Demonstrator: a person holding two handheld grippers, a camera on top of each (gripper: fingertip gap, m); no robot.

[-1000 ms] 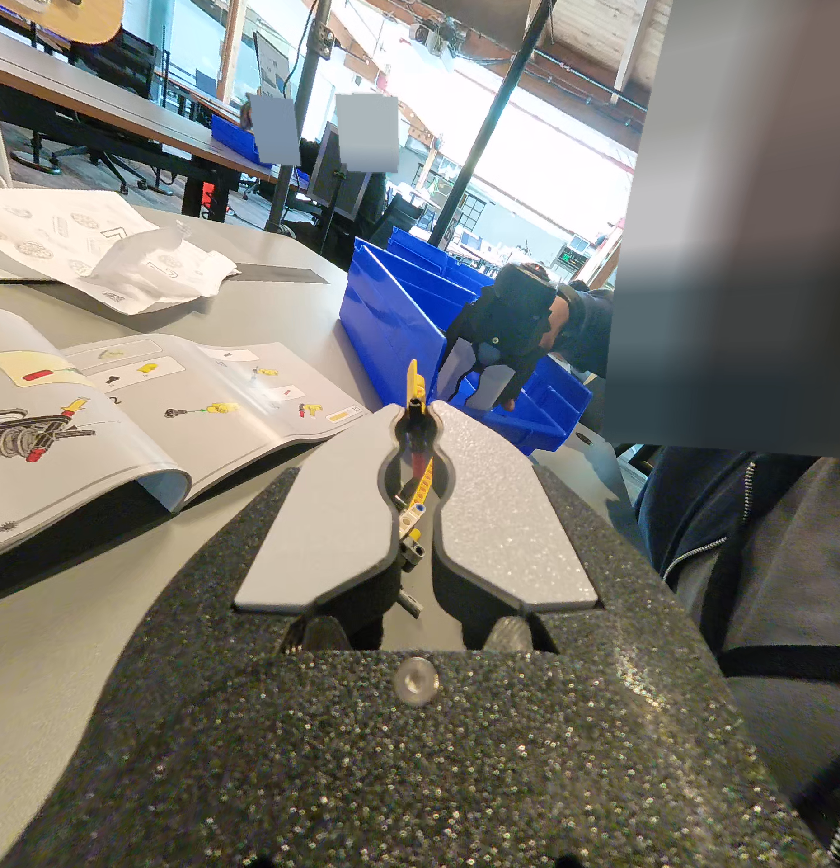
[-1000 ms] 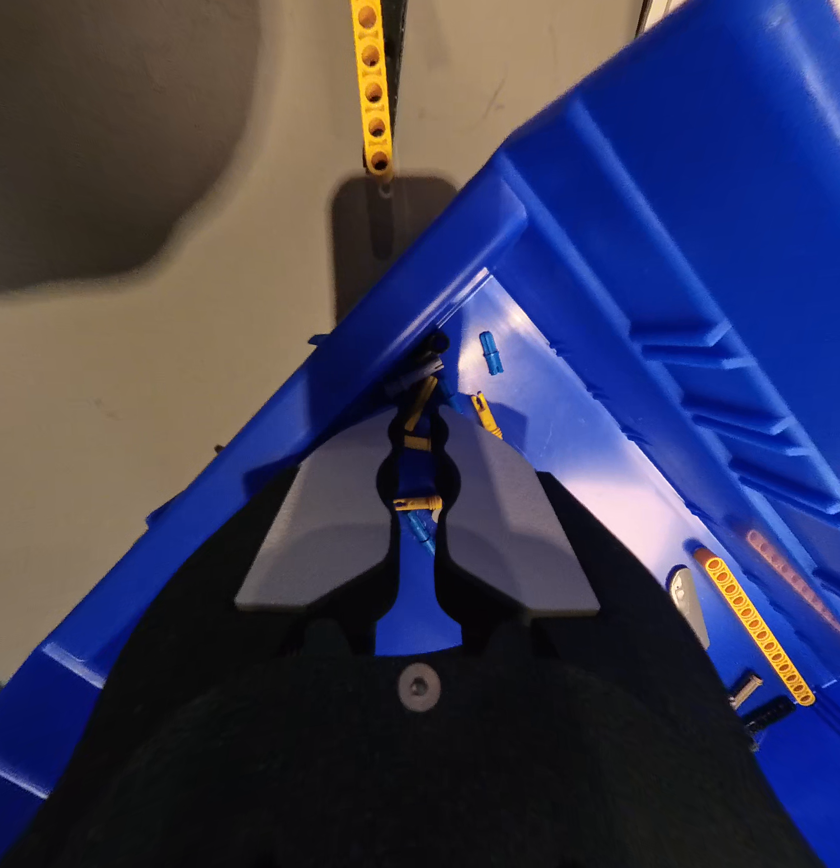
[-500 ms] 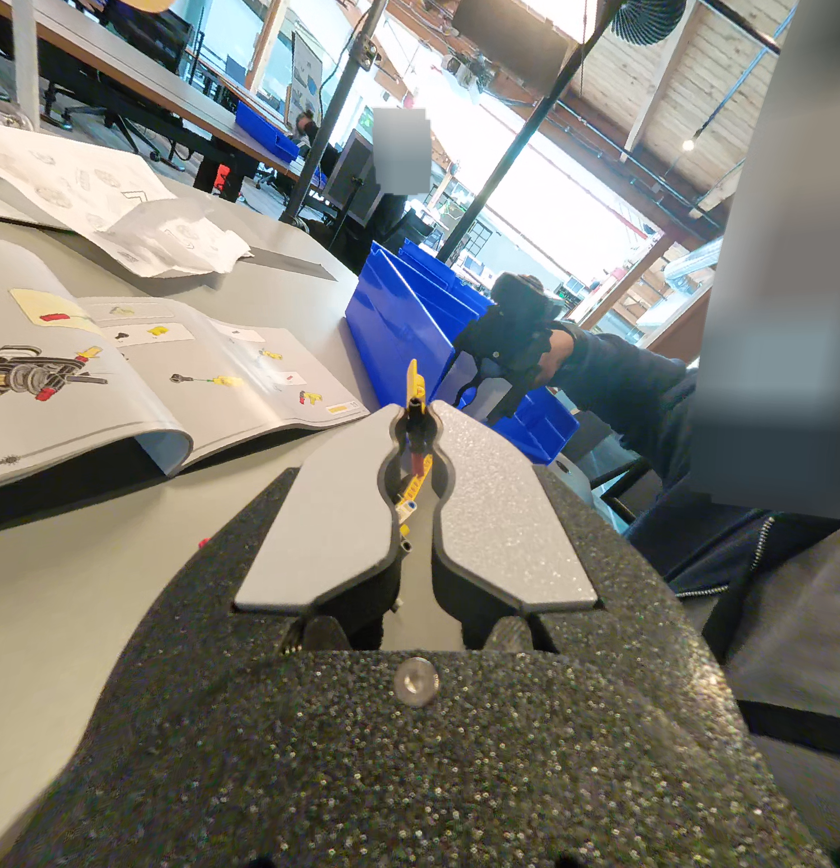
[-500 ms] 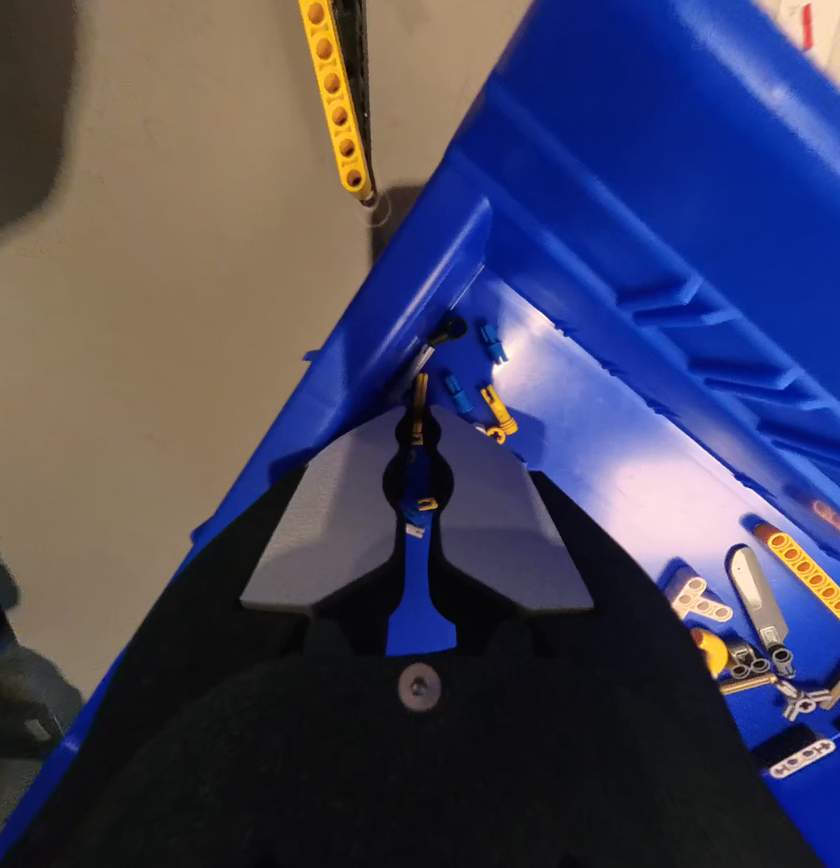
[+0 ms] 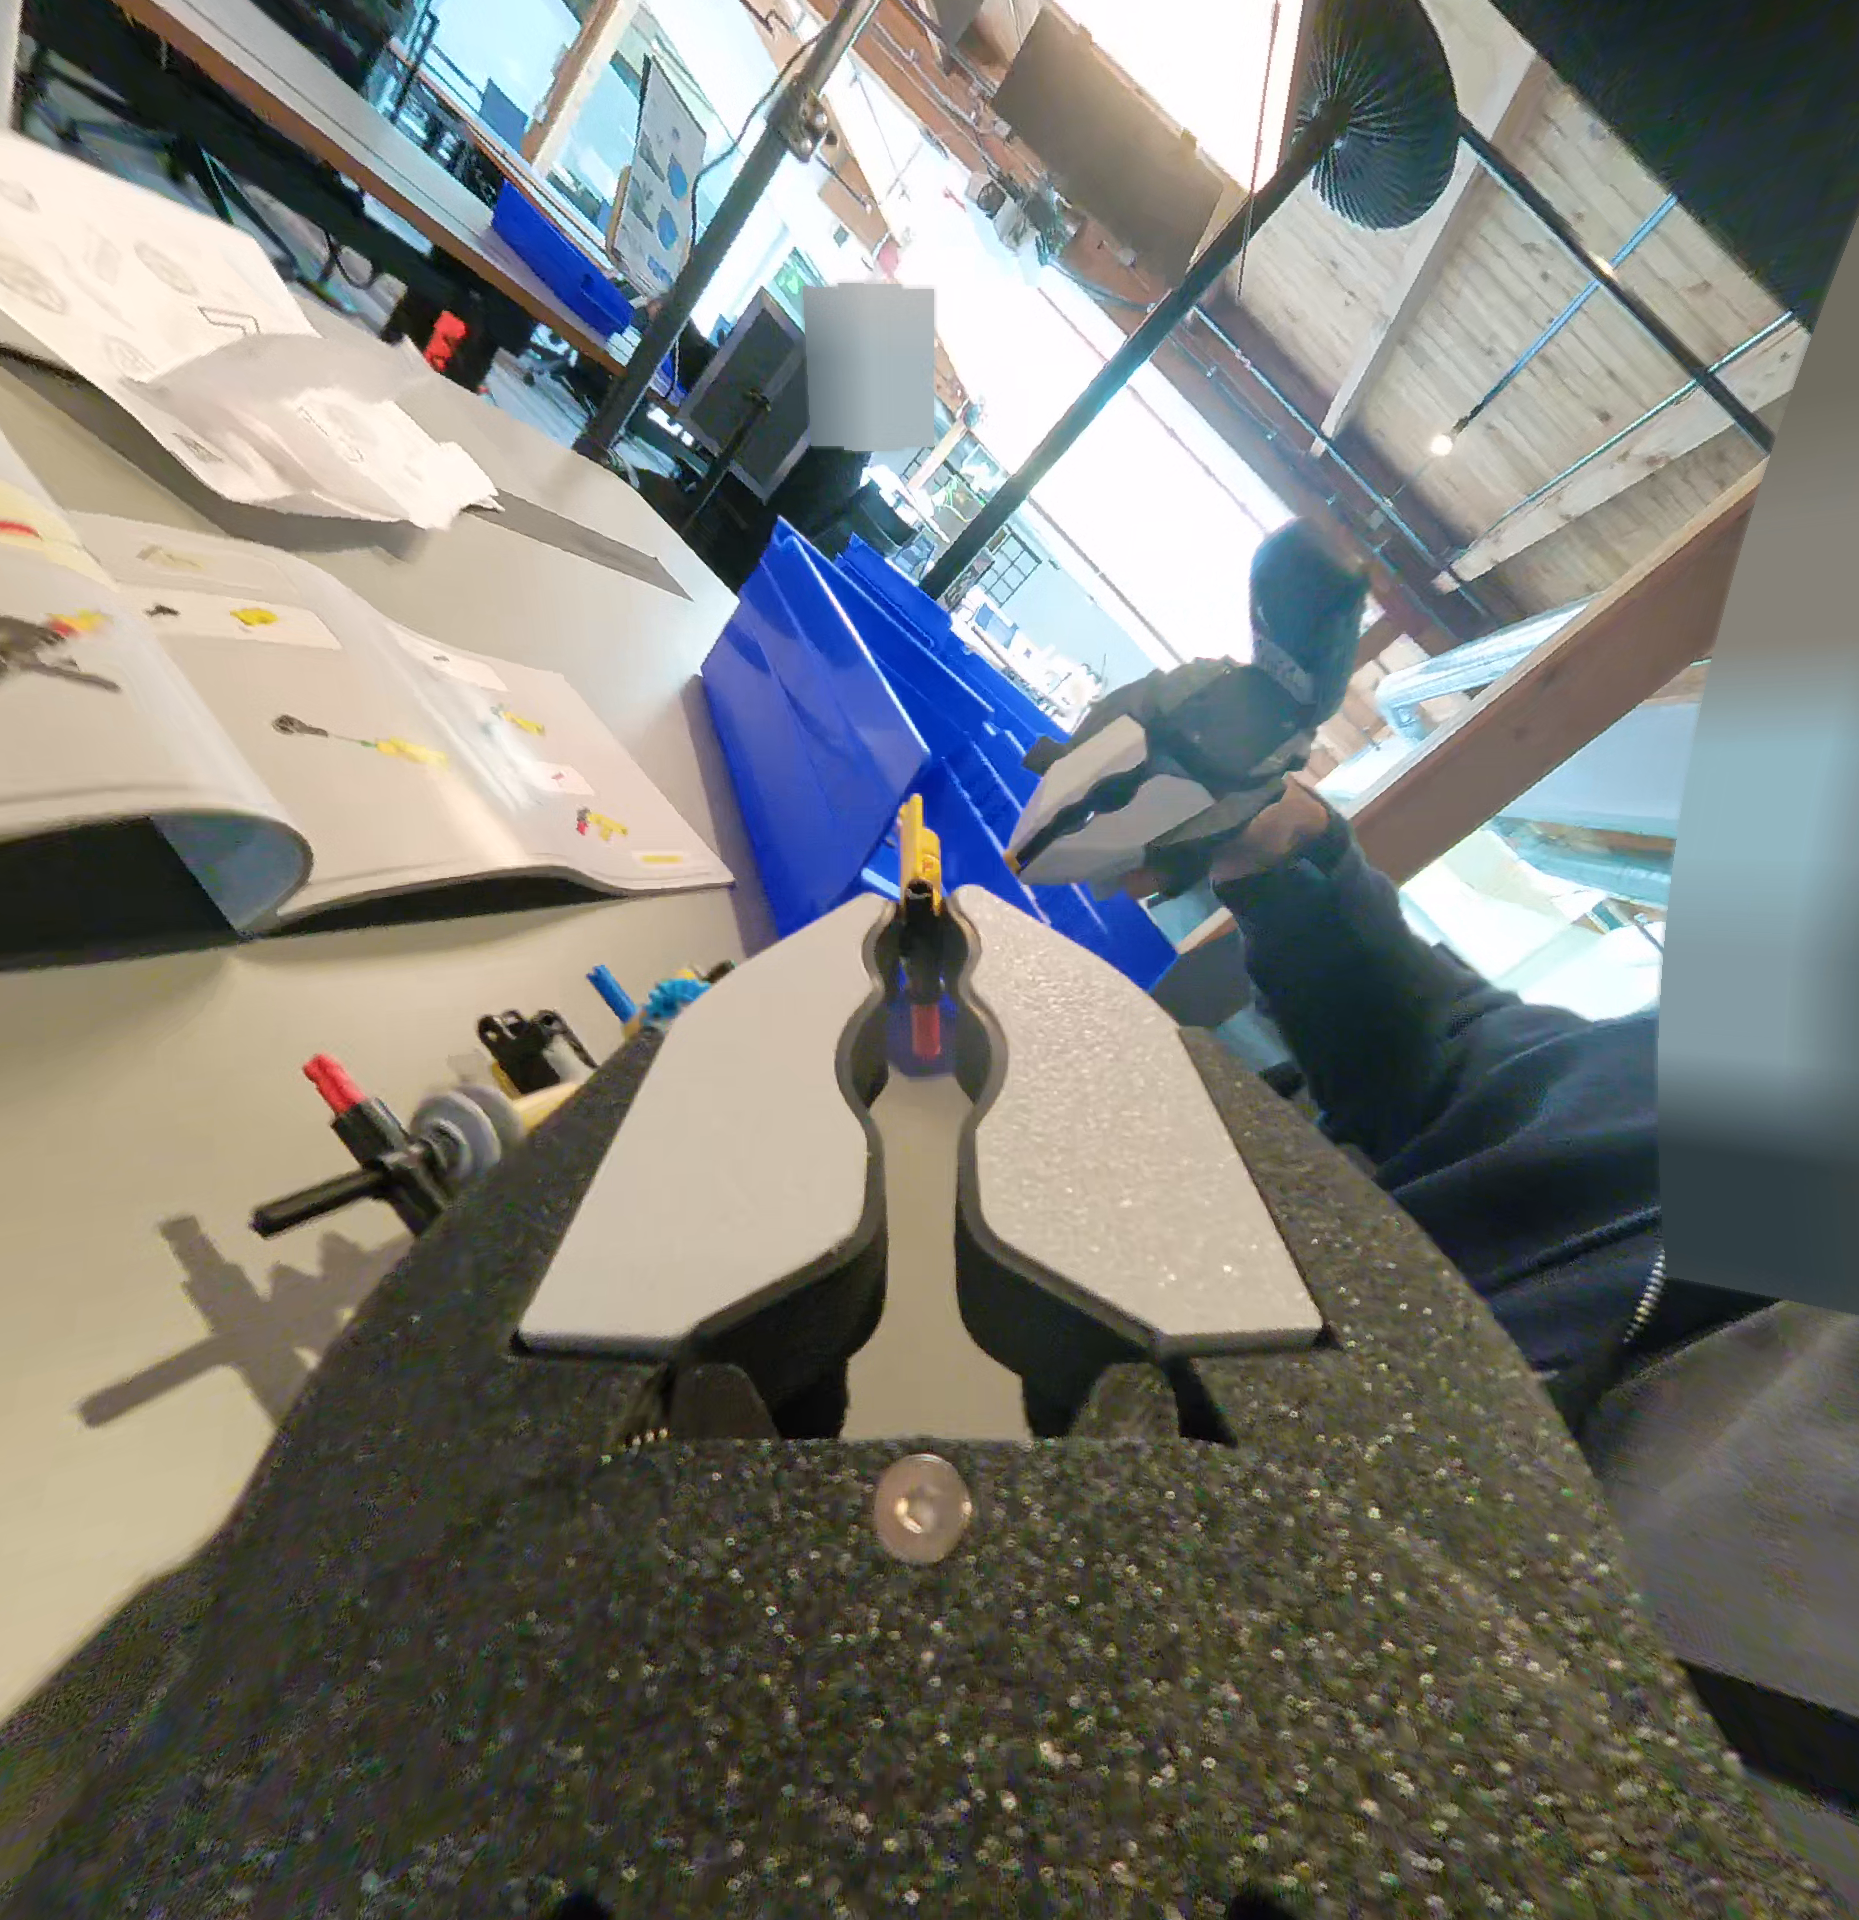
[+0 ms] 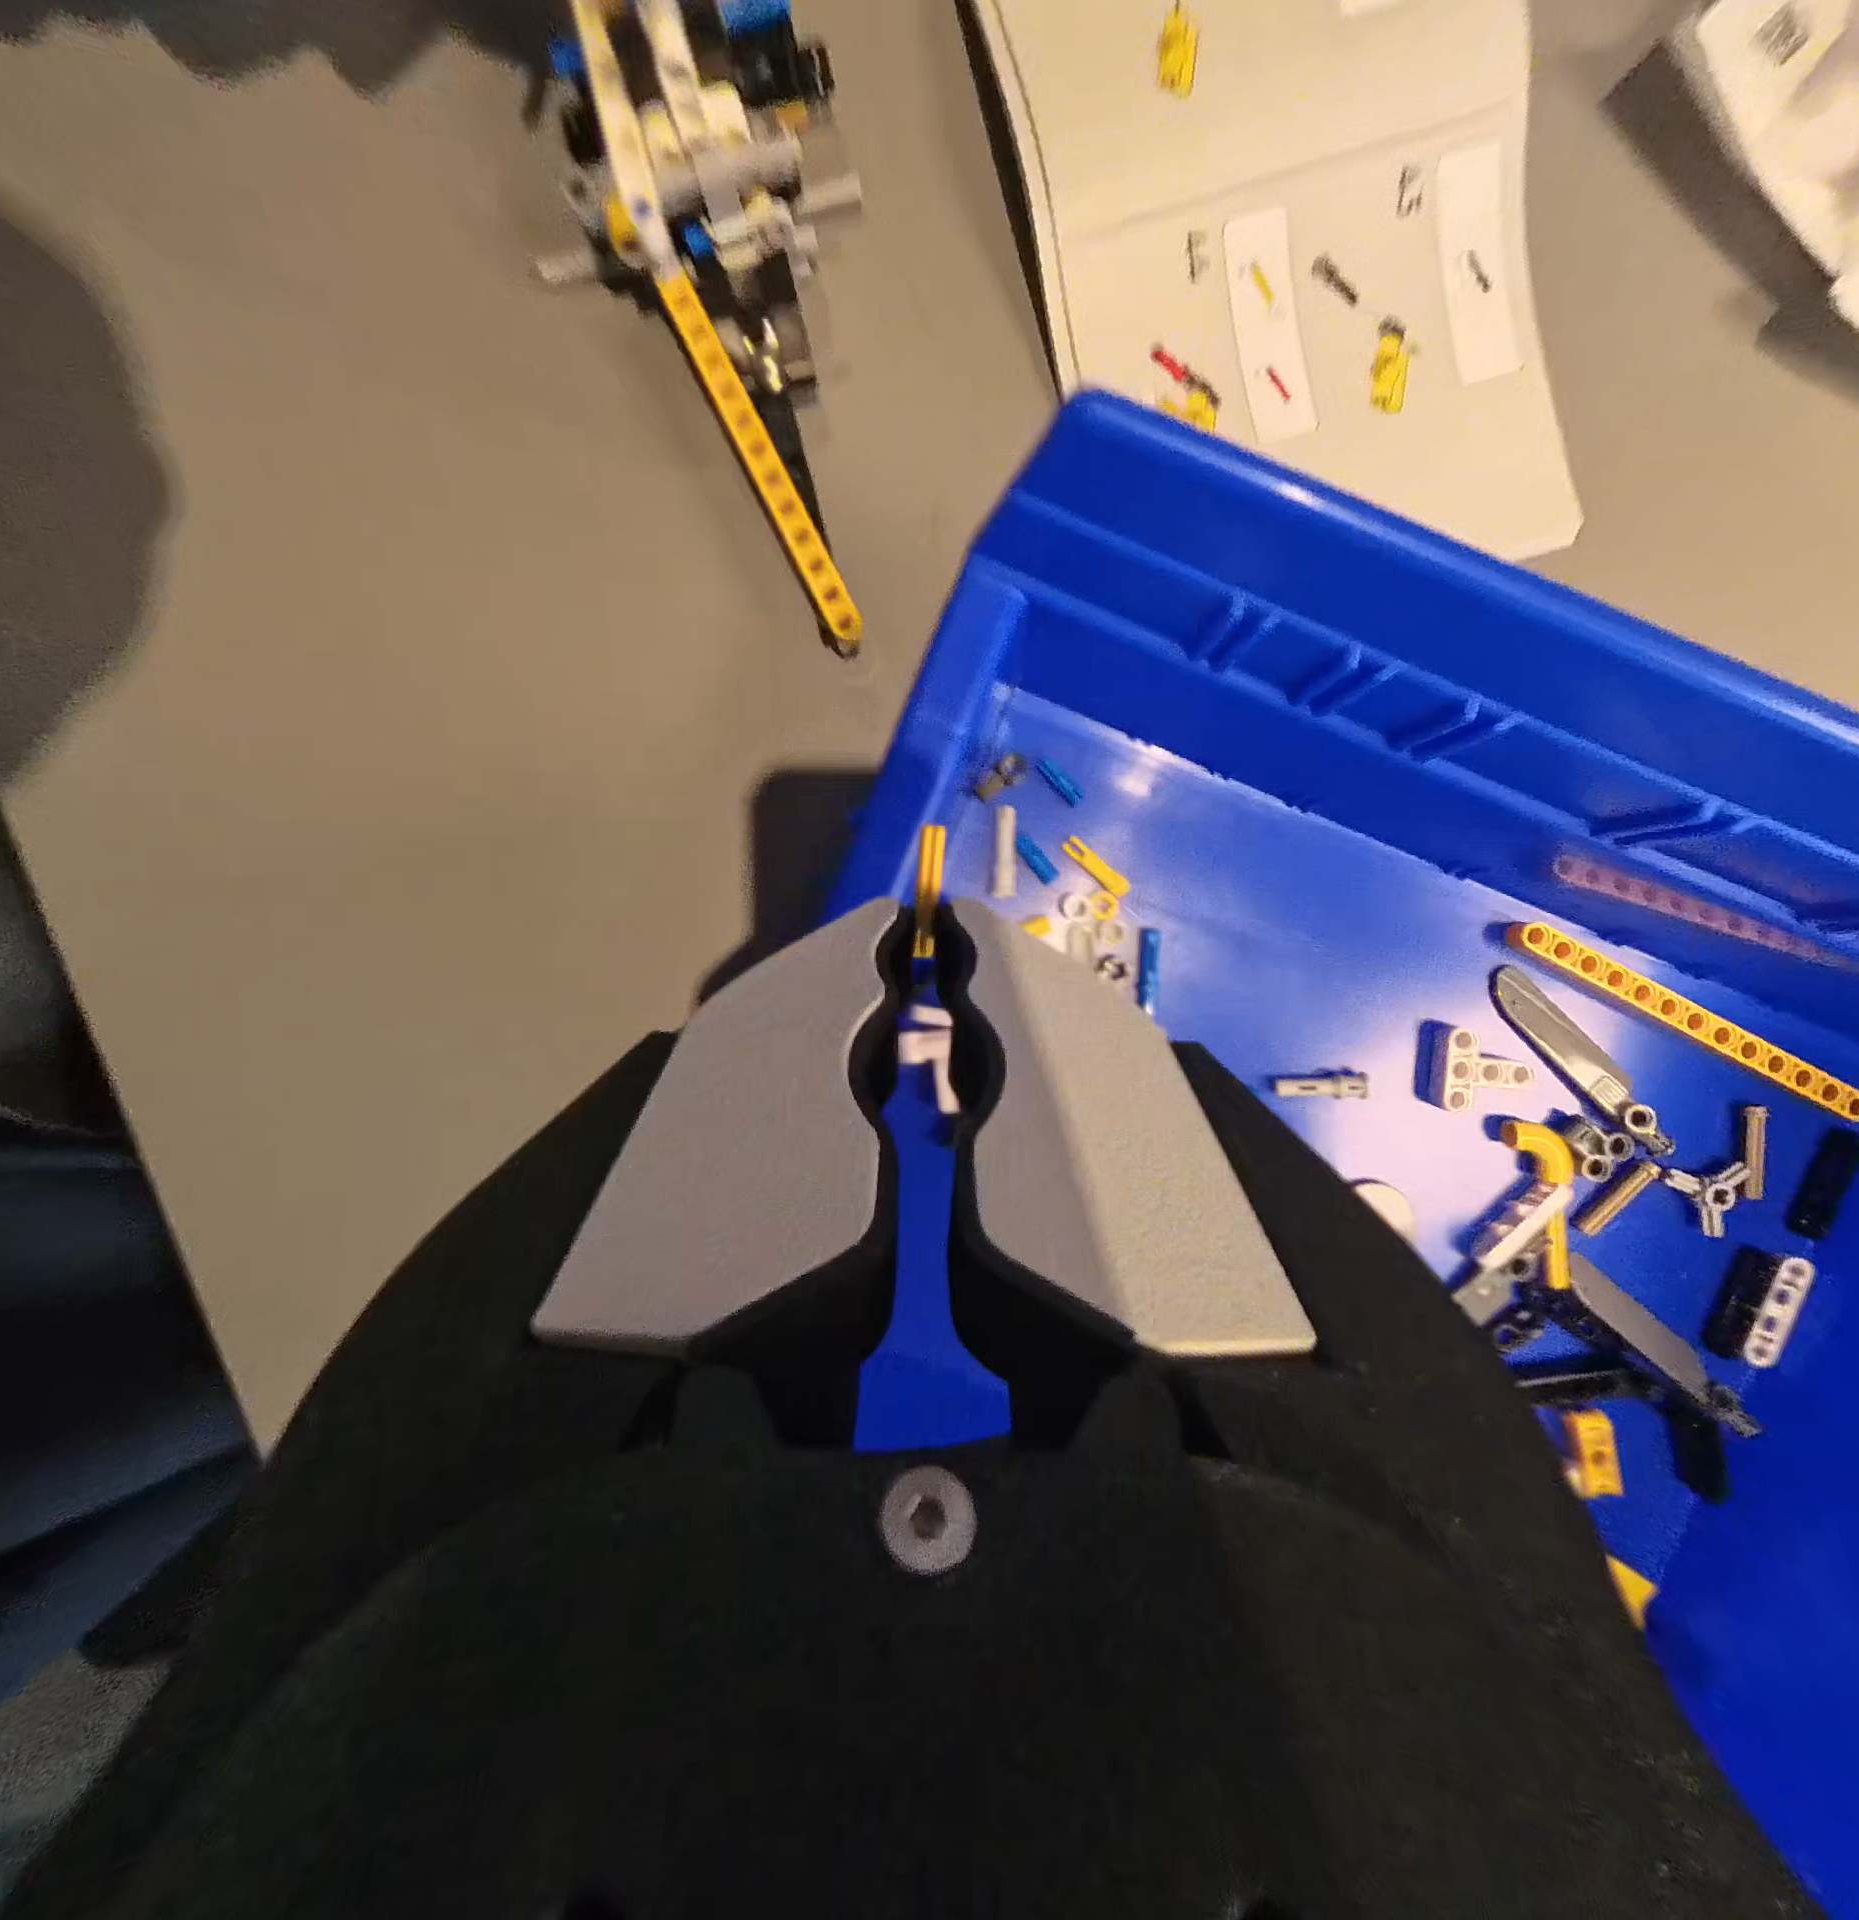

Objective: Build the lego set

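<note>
My left gripper (image 5: 920, 920) is shut on the lego model, gripping it by its black and yellow beam (image 5: 912, 847), which sticks out past the tips. More of the model, an axle with a grey wheel (image 5: 426, 1143), shows to the left below the fingers. My right gripper (image 6: 930, 920) is shut on a small yellow pin (image 6: 930, 878) and holds it above the near corner of the blue bin (image 6: 1320, 644). In the left wrist view the right gripper (image 5: 1020, 868) is just right of the beam's tip. The model (image 6: 696, 208) and its long yellow beam (image 6: 769, 468) are blurred in the right wrist view.
The blue bin (image 5: 811, 748) holds several loose parts, among them a long yellow beam (image 6: 1683, 1023) and grey blades (image 6: 1559, 1039). An open instruction booklet (image 5: 385, 727) lies left of the bin, with white paper sheets (image 5: 229, 395) behind it. A person's dark sleeve (image 5: 1424, 1039) is at the right. The gap from one gripper's tips to the other's is roughly 25 cm.
My right gripper has risen out of the bin with the yellow pin and moved towards the model. My left gripper has tilted, so more of the model shows beside it.
</note>
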